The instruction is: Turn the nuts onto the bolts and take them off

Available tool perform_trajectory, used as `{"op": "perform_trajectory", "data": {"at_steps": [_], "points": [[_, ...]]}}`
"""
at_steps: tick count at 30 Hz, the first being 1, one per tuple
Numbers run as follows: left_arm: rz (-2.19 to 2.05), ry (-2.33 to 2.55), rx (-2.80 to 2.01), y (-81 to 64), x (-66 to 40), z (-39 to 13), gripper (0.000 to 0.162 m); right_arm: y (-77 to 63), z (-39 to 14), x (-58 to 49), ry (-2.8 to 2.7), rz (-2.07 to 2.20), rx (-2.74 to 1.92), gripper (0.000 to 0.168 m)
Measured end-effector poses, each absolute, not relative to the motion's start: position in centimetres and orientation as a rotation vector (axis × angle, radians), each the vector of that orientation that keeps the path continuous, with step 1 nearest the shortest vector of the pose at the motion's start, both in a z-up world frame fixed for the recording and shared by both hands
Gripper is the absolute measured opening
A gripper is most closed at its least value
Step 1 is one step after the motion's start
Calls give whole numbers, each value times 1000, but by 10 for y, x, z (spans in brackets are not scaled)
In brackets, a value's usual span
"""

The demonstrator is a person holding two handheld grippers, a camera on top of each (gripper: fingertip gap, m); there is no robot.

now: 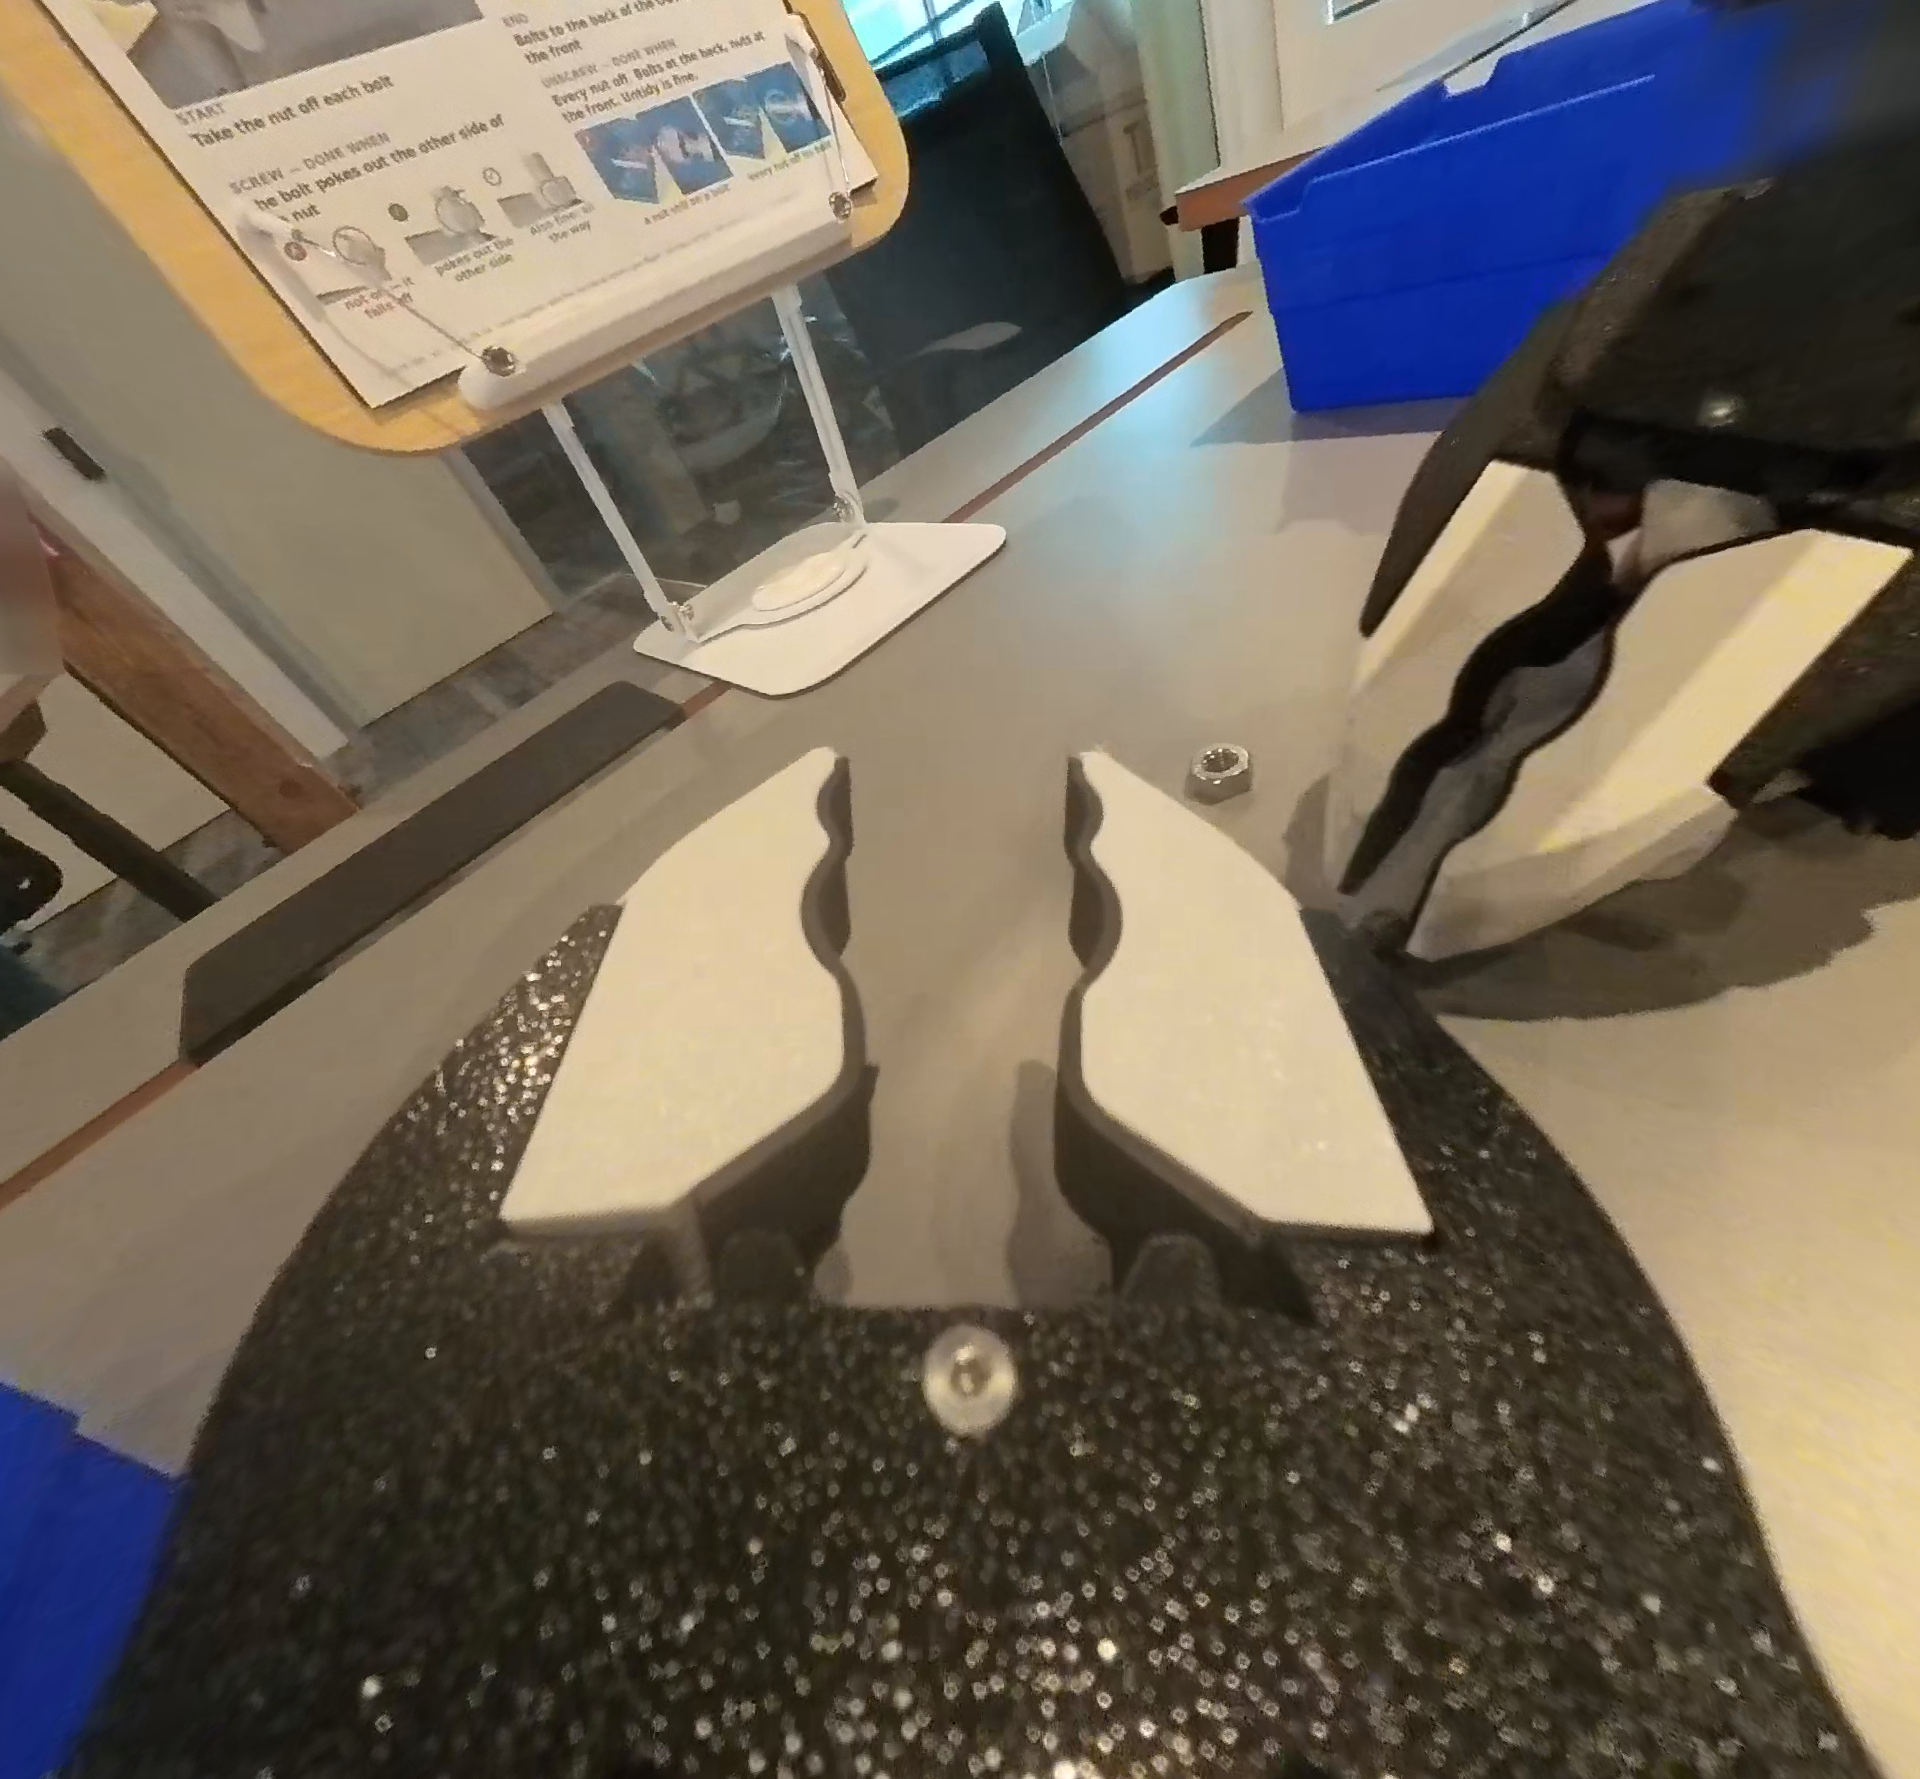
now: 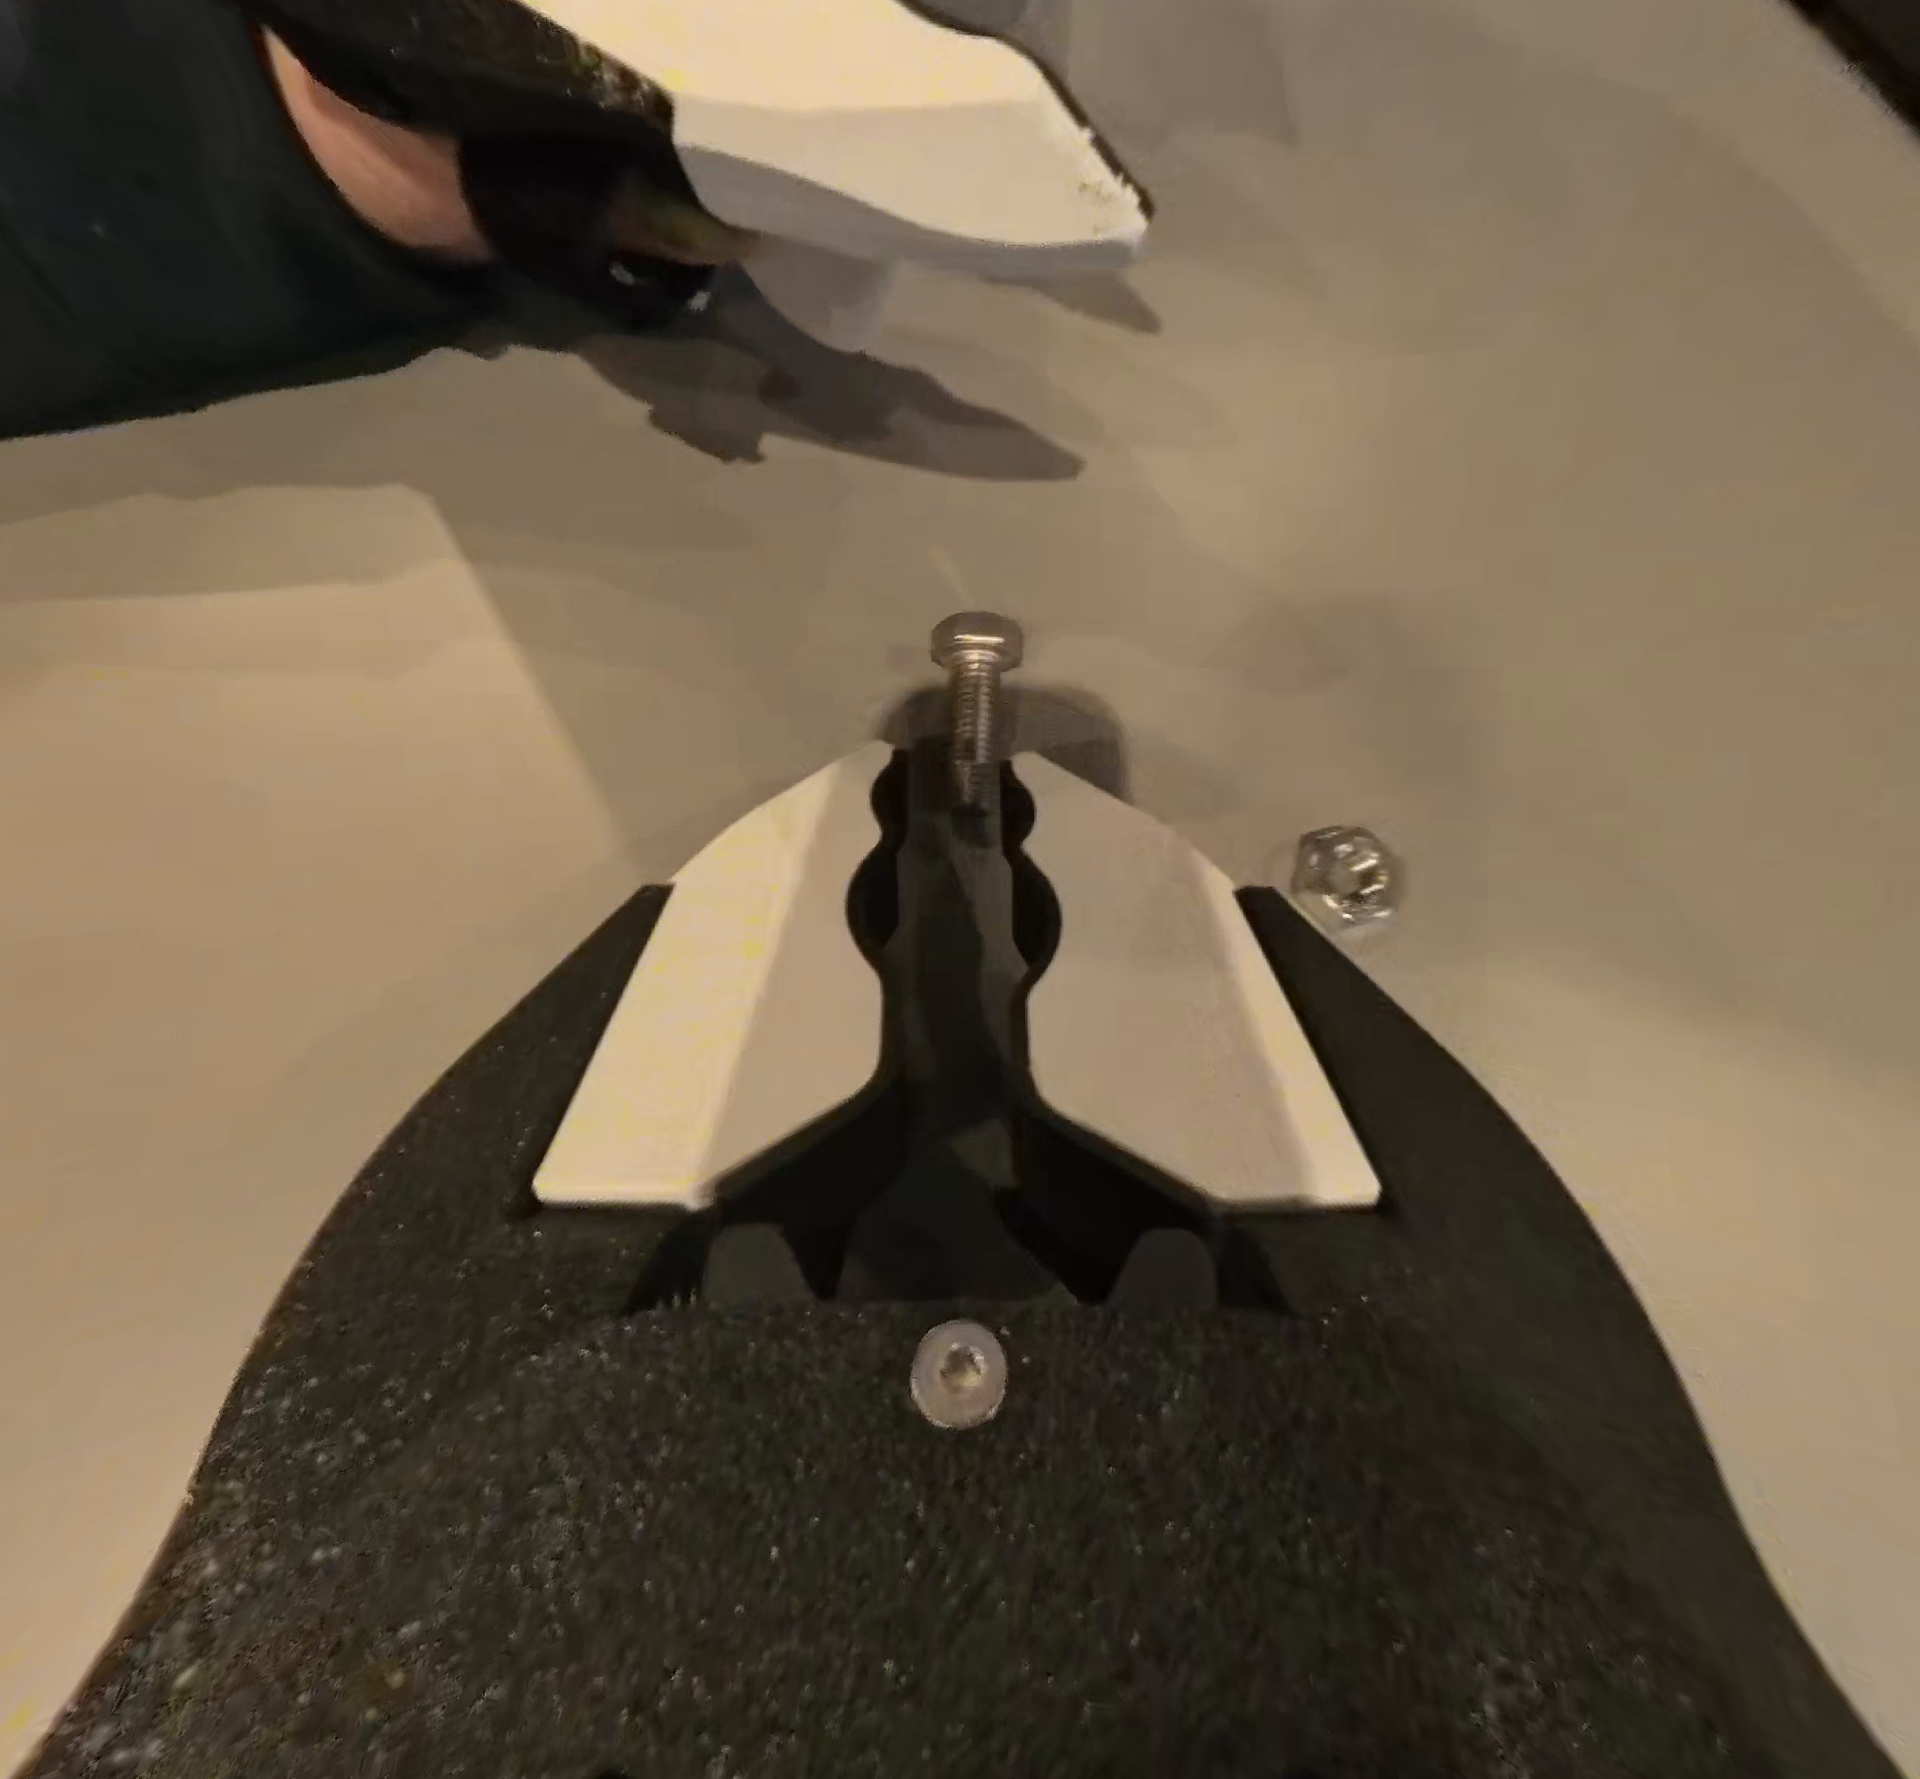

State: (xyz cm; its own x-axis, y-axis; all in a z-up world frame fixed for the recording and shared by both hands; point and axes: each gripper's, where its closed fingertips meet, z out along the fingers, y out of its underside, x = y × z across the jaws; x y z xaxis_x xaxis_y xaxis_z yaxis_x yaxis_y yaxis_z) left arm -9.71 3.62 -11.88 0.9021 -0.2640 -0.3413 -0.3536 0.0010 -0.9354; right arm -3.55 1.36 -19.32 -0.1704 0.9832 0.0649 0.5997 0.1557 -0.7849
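right gripper [image 2: 961, 773] jaws clamped on a bolt [image 2: 972, 706] – left gripper [image 1: 961, 784] jaws apart, nut [image 1: 1218, 773] beside them on the tabletop [image 1: 1039, 607].

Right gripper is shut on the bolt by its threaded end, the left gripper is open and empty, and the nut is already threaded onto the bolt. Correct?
Not quite. The nut lies loose on the table, beside the right gripper, as the right wrist view shows. The rest holds: the bolt is clamped by its threaded end, and the left gripper is open and empty.

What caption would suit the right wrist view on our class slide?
Right gripper shut on a bolt, head towards the table, a loose nut lying beside it.
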Motion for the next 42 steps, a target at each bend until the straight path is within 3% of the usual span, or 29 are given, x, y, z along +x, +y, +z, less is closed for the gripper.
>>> {"op": "perform_trajectory", "data": {"at_steps": [3, 5, 9, 18, 21, 27, 42], "points": [[77, 492, -1596, 36, -98, -120, 39, 12, -196, -36, -1846, 891, -1577, 20], [69, 491, -1596, 36, -98, -120, 39, 12, -196, -37, -1836, 874, -1577, 8], [65, 508, -1594, 35, -96, -120, 39, 16, -191, -38, -1793, 803, -1512, 0], [192, 675, -1594, 33, -84, -128, 38, 26, -172, -37, -1650, 835, -1457, 0], [228, 671, -1594, 35, -86, -129, 36, 18, -172, -38, -1625, 966, -1573, 17], [228, 648, -1592, 35, -89, -126, 35, 18, -197, -45, -1677, 781, -1719, 17], [245, 694, -1588, 34, -85, -127, 35, 25, -196, -38, -1656, 705, -1723, 10]]}}
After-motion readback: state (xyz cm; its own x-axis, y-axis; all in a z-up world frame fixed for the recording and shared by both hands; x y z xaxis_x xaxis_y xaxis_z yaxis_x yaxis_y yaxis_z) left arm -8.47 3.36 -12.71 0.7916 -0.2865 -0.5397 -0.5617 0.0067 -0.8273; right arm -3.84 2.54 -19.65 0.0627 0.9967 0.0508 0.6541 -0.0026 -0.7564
